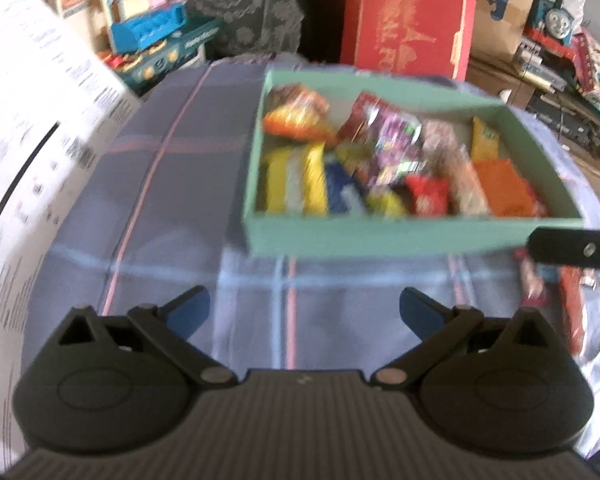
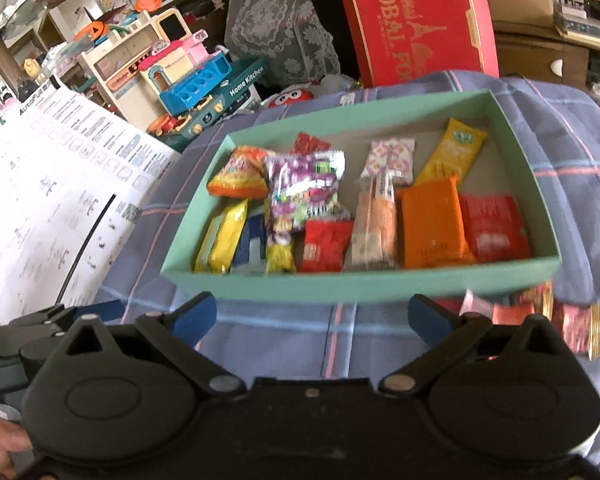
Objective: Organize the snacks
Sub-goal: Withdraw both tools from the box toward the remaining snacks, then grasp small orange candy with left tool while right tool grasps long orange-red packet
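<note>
Evidently both claws, left gripper (image 1: 305,312) and right gripper (image 2: 312,316), gape wide and empty before the green box (image 2: 380,284) of snacks (image 2: 432,220) on the plaid cloth (image 2: 260,332). Loose packets (image 2: 576,328) wait beside the box's near right corner (mostly hidden); approach low, pinching one wrapper. Only the right view shows them sharply.

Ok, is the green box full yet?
Nearly: snack packets cover most of the green box floor, but a strip at its back is bare.
</note>
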A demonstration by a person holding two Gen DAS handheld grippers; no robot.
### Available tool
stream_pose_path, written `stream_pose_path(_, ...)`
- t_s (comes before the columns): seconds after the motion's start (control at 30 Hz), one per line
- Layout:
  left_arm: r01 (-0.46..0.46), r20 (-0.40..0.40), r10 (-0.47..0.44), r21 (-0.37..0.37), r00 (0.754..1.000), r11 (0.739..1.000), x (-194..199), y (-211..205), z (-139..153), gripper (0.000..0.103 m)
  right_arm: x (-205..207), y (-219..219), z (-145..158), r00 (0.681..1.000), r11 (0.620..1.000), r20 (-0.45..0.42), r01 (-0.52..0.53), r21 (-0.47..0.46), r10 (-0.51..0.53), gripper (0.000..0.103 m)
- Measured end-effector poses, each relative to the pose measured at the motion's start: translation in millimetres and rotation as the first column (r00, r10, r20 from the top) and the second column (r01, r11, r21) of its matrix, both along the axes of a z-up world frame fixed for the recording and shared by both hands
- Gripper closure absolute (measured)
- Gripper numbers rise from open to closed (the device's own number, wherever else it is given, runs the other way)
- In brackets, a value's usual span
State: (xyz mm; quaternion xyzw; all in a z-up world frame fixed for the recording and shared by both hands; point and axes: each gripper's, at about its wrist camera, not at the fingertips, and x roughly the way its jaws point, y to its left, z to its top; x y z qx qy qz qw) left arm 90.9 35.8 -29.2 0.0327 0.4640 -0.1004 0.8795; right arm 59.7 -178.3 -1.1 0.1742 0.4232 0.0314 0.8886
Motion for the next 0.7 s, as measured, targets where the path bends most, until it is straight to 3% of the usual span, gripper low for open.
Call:
stream_pose_path(0.13,-0.028,-0.032,0.029,0.022,0.999,0.999,-22.6,18.5,-16.9,0.001,-15.2,5.2,-15.4,0.999,0.999,-0.034,0.003,0.033,-0.001,0.0)
stream_pose_path(0.47,-0.034,-0.081,0.037,0.031,0.996,0.999,-49.7,31.9,-45.7,0.033,-39.1,3.5,-37.5,0.997,1.0,-0.076,0.013,0.009,-0.012,0.0)
stream_pose_path(0.53,-0.028,-0.085,0.03,0.025,0.996,0.999,-49.0,28.4,-49.7,0.045,-43.4,-4.5,-38.4,0.997,0.999,-0.072,0.04,0.0,-0.04,0.0)
stream_pose_path(0.57,-0.024,-0.09,0.026,0.023,0.996,0.999,-48.2,26.8,-51.8,0.059,-47.1,-9.4,-39.2,0.996,0.998,-0.07,0.056,-0.004,-0.056,0.0)
stream_pose_path(0.63,-0.012,-0.07,0.015,0.045,0.997,0.999,-48.8,20.5,-52.2,0.068,-53.4,-19.2,-41.4,0.994,0.996,-0.066,0.09,-0.015,-0.091,0.0)
stream_pose_path(0.67,0.001,-0.068,0.002,0.043,0.998,0.999,-49.6,17.6,-52.0,0.093,-57.5,-24.3,-42.6,0.992,0.994,-0.063,0.107,-0.019,-0.108,0.0)
stream_pose_path(0.7,0.011,-0.074,-0.008,0.031,0.997,0.999,-48.8,14.8,-51.4,0.103,-60.9,-30.6,-42.9,0.99,0.992,-0.062,0.128,-0.02,-0.129,0.0)
